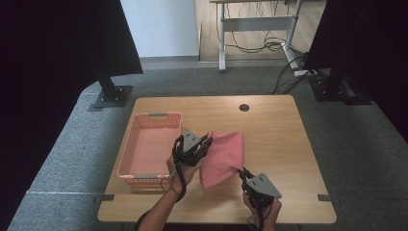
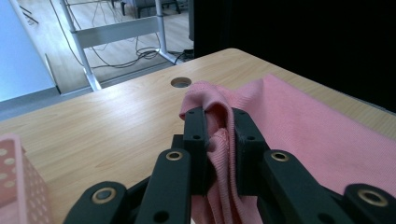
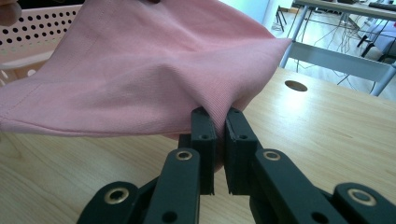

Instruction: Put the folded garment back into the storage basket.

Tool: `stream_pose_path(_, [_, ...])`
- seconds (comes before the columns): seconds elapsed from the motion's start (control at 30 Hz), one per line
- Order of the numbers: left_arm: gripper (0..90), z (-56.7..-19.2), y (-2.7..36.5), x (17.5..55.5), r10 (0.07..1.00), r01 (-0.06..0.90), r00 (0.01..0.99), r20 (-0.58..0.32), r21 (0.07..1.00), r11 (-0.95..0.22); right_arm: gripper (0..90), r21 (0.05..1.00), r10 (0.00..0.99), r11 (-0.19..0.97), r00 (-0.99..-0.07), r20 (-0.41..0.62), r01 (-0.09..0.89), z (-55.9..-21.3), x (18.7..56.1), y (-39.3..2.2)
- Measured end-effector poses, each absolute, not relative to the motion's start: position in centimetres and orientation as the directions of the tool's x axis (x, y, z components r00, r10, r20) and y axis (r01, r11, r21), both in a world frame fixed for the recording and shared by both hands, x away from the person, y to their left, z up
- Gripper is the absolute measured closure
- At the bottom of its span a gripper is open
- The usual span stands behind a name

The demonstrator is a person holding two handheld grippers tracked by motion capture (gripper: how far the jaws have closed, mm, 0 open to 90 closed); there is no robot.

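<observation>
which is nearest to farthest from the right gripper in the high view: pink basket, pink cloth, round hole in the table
From the right gripper:
1. pink cloth, clamped in its fingers, lying just up and left of it.
2. pink basket, across the table on the left, beyond the left gripper.
3. round hole, by the far edge of the table, straight ahead.

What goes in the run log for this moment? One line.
left tongs: shut on pink cloth | right tongs: shut on pink cloth | basket: empty

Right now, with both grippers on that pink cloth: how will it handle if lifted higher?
Likely floppy: the pink cloth sags and folds between the left gripper and right gripper. Probably light, since small pinches hold it up. The bunched knit suggests it won't slip easily.
</observation>
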State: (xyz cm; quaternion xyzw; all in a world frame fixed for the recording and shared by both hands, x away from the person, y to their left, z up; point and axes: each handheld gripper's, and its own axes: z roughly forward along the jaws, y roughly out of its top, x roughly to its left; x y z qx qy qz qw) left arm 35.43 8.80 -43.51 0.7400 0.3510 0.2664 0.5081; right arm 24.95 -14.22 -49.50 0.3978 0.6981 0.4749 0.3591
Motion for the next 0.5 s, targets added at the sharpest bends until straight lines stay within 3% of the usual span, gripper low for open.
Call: stream_pose_path(0.5, [78.1,-42.3,10.4,35.6,0.806,0.241,0.590,0.054,0.940,-0.240,84.0,0.947,0.886,0.253,-0.440,-0.145,0.199,-48.5,25.7,-12.8])
